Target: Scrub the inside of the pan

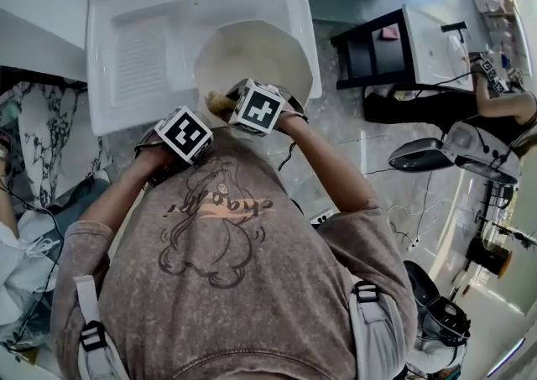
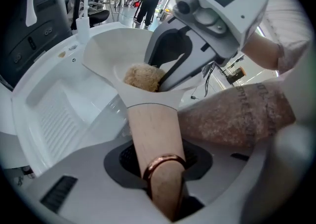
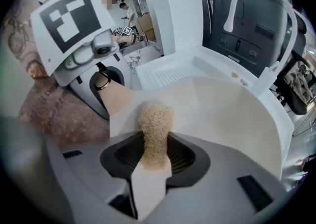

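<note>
A cream pan (image 1: 252,55) rests tilted in the right part of the white sink (image 1: 134,59). In the left gripper view my left gripper (image 2: 160,168) is shut on the pan's wooden handle (image 2: 153,134), just ahead of its copper ring. My right gripper (image 3: 154,154) is shut on a tan fibrous scrubber (image 3: 154,124), whose tip presses on the pan's inner wall (image 3: 222,104) near the handle side. From the left gripper view the scrubber (image 2: 143,77) sits inside the pan (image 2: 113,50) under the right gripper (image 2: 182,60). In the head view both grippers (image 1: 185,135) (image 1: 256,107) hover at the sink's front edge.
A ribbed washboard area (image 1: 138,55) fills the sink's left half. A white curved faucet (image 3: 247,0) stands behind the pan. A black table (image 1: 369,51) and chairs stand to the right on the marble floor, where another person (image 1: 503,110) sits.
</note>
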Demonstrator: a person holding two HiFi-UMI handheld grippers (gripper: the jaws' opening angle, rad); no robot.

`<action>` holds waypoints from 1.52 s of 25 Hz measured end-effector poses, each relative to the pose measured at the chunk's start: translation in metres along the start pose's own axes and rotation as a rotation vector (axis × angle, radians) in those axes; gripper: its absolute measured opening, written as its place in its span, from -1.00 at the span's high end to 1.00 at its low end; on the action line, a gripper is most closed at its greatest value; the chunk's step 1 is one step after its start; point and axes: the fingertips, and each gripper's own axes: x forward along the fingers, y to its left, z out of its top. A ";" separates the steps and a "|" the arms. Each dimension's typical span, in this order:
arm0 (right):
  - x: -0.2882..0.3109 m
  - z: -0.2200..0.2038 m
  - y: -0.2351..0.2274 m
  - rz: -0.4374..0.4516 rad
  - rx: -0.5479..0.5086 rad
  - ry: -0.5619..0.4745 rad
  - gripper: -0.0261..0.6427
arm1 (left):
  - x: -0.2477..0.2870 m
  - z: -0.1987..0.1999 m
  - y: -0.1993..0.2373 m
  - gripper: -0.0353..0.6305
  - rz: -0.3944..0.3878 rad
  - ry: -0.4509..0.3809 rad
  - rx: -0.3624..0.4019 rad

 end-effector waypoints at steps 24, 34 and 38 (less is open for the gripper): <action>0.021 0.020 -0.108 -0.320 0.077 -0.028 0.46 | 0.004 -0.007 -0.010 0.48 -0.005 0.010 0.015; -0.002 -0.007 -0.158 -0.456 0.108 0.006 0.46 | 0.003 -0.006 -0.014 0.48 -0.005 0.010 0.017; -0.008 -0.015 -0.167 -0.485 0.112 0.020 0.46 | -0.001 -0.007 -0.012 0.48 0.008 0.016 0.024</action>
